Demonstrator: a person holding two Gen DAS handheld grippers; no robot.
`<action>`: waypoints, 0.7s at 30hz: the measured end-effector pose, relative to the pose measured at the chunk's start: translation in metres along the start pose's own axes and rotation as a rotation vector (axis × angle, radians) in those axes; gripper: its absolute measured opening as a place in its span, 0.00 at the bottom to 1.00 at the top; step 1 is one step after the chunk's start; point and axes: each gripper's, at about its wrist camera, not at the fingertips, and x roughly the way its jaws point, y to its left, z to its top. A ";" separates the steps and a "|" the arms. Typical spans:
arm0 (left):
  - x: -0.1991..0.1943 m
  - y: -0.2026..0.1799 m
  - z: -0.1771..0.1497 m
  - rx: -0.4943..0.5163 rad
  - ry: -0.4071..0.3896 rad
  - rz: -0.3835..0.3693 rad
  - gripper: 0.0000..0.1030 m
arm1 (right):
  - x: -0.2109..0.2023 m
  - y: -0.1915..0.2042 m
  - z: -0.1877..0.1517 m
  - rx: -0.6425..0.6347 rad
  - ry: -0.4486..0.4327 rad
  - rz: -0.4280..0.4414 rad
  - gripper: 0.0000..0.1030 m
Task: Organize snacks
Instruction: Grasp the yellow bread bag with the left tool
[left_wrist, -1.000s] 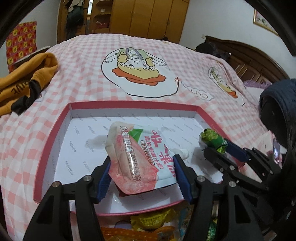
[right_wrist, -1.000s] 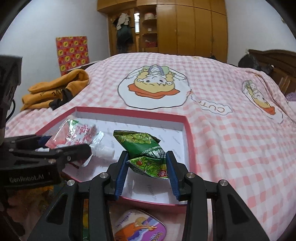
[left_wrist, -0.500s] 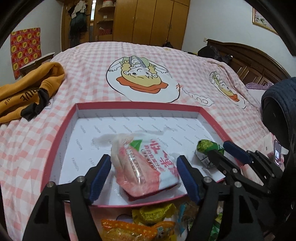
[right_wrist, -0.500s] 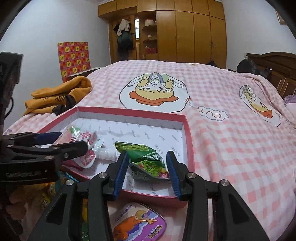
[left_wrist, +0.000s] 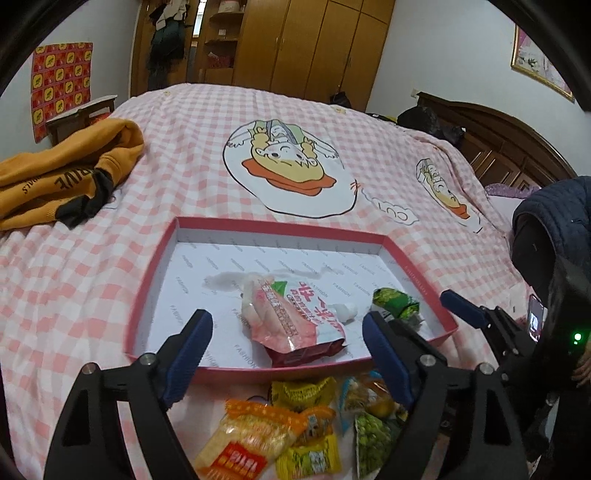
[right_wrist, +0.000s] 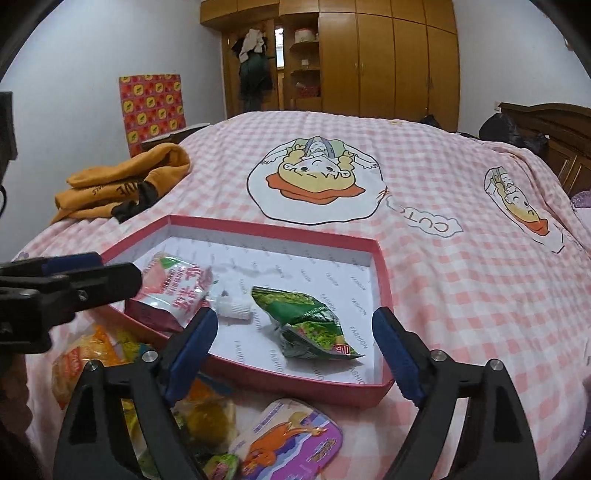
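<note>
While both pairs of tongs gripped a packet a second ago, each now stands wide open and empty, drawn back toward the near edge of the red box (left_wrist: 155, 273). The left gripper (left_wrist: 286, 345) has let go of the pink spouted pouch (left_wrist: 291, 319), which lies flat on the white lining close to the box's near wall, its white cap pointing toward the right side. The right gripper (right_wrist: 295, 338) has released the green snack bag (right_wrist: 308, 321), and that bag rests crumpled on the lining near the box's near right corner, just beside the pouch's cap. Neither packet touches a finger any more.

So two snacks are delivered, and the box's far half is bare lining. The job is far from finished, I judge: a loose heap of snacks (left_wrist: 295, 428) sits on the pink checked bedspread (left_wrist: 192, 155) just outside the near wall, under both grippers, among them an orange packet (left_wrist: 255, 432), yellow wrappers and a green pea bag (left_wrist: 371, 441). From the right wrist a purple cartoon packet (right_wrist: 291, 441) also shows, lying beside the near right corner. An orange garment (left_wrist: 62, 173) lies well apart, toward the bed's far left edge.

The likely next step is for each gripper to dip to that heap for another packet.
</note>
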 end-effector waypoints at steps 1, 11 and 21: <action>-0.004 0.000 0.000 0.003 -0.006 0.002 0.87 | -0.002 0.002 0.000 0.002 0.002 0.006 0.88; -0.040 0.002 -0.009 0.013 -0.020 0.004 0.92 | -0.027 0.012 -0.001 0.021 0.034 0.035 0.91; -0.054 -0.004 -0.035 0.050 -0.003 0.001 0.92 | -0.052 0.016 -0.008 0.013 0.024 0.035 0.91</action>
